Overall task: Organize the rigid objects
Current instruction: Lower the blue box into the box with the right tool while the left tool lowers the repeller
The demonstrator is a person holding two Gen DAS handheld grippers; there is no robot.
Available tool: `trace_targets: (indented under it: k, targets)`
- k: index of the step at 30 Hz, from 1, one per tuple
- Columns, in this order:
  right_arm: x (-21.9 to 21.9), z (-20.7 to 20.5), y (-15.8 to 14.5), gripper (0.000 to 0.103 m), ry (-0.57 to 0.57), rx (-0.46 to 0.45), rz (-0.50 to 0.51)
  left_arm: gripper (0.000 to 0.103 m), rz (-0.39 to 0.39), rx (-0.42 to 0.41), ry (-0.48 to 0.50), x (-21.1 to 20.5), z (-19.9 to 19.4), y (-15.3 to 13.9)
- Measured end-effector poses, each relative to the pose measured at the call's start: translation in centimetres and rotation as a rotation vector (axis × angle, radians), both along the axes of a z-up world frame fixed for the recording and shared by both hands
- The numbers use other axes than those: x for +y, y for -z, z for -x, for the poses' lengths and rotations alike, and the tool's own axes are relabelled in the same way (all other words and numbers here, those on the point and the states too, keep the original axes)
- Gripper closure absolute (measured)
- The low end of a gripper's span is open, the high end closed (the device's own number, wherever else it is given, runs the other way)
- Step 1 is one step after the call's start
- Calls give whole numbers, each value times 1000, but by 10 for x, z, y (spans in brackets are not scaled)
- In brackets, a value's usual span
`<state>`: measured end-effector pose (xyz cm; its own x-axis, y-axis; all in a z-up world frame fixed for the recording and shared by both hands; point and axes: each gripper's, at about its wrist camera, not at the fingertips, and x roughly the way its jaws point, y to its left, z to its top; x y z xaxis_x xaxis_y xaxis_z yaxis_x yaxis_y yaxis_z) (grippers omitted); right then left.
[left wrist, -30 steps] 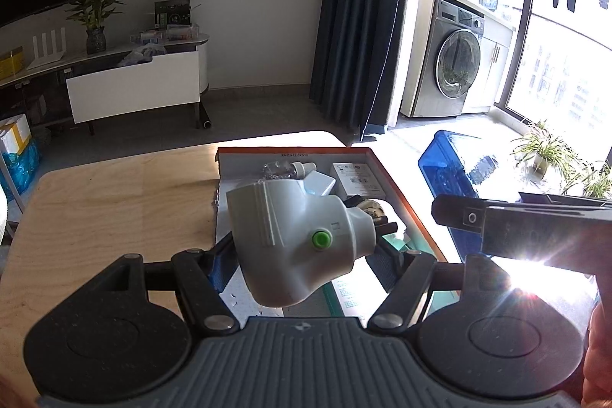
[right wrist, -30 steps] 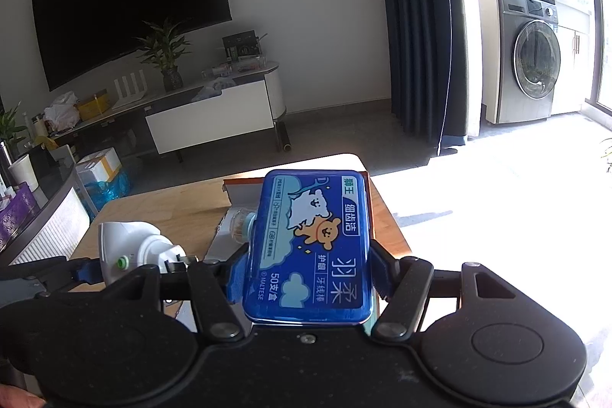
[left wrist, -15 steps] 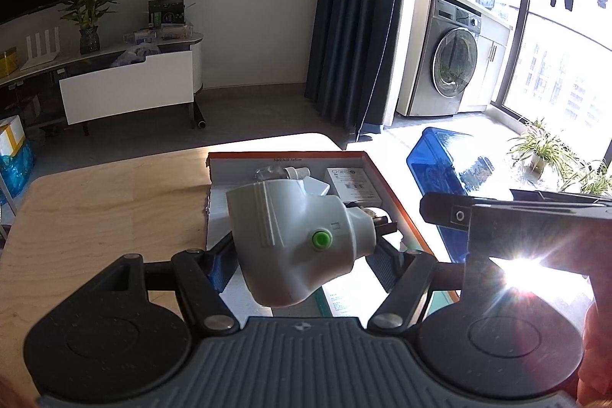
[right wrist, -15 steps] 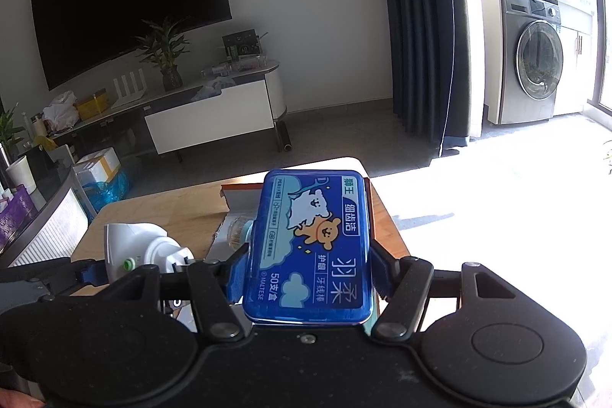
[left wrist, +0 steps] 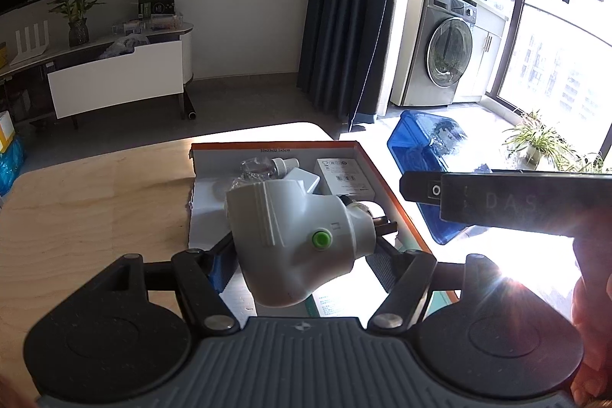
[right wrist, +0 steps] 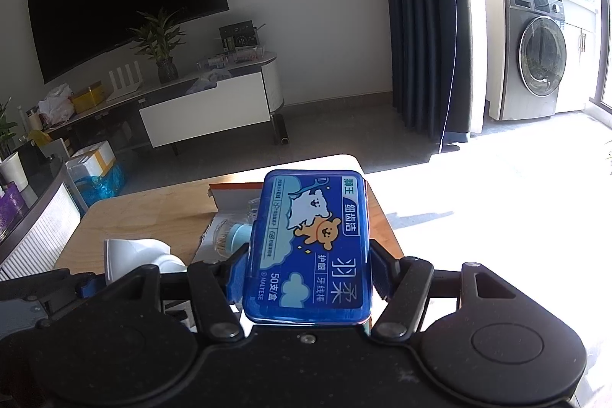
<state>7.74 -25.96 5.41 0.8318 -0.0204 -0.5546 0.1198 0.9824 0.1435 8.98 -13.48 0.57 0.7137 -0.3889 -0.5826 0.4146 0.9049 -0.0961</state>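
The white plug adapter [left wrist: 294,239] sits clamped in the left gripper [left wrist: 302,255], raised over the near end of an orange-rimmed tray [left wrist: 376,174] on a pale wooden table [left wrist: 95,201]. Ahead of those fingers the tray's floor is partly taken: a small clear bottle [left wrist: 267,167] and a white carton [left wrist: 342,173] lie at the far end, with bare white floor to the left of them. The tray's right rim runs close along the table's right edge, and beyond that edge, on the floor, stands a blue bin [left wrist: 424,148]. To the left of the tray the tabletop is open wood.

The adapter is a chunky white shell with ribbed ridges on one side, a round green button facing the camera, and dark metal prongs poking out to the right. The left fingers press on its flanks from both sides, closed only as far as its body allows.

The right gripper [right wrist: 306,274] likewise pinches a flat blue floss-pick box [right wrist: 311,247] printed with a cartoon bear and a white dog, gripped by its long sides, its lid facing up. It hangs over the tray's right portion; a blue-capped container [right wrist: 235,236] lies just left of its fingers. The adapter shows low at the left in that view.
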Motion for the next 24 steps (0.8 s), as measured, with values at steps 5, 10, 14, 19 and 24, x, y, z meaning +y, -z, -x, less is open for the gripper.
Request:
trace_targets:
  k: [5, 10, 14, 19, 24]
  targets:
    - [0, -6, 1, 28, -2, 15, 3, 32, -1, 16, 10, -1, -5, 4]
    - [1, -16, 4, 28, -10, 38, 8, 32, -1, 25, 21, -4, -8, 8]
    - [3, -30, 8, 28, -20, 58, 10, 32, 4, 35, 26, -5, -10, 11]
    - [0, -50, 10, 27, -61, 24, -21, 32, -1, 47, 23, -6, -14, 13]
    - [-4, -46, 2, 25, -54, -12, -4, 32, -3, 56, 31, -8, -14, 15]
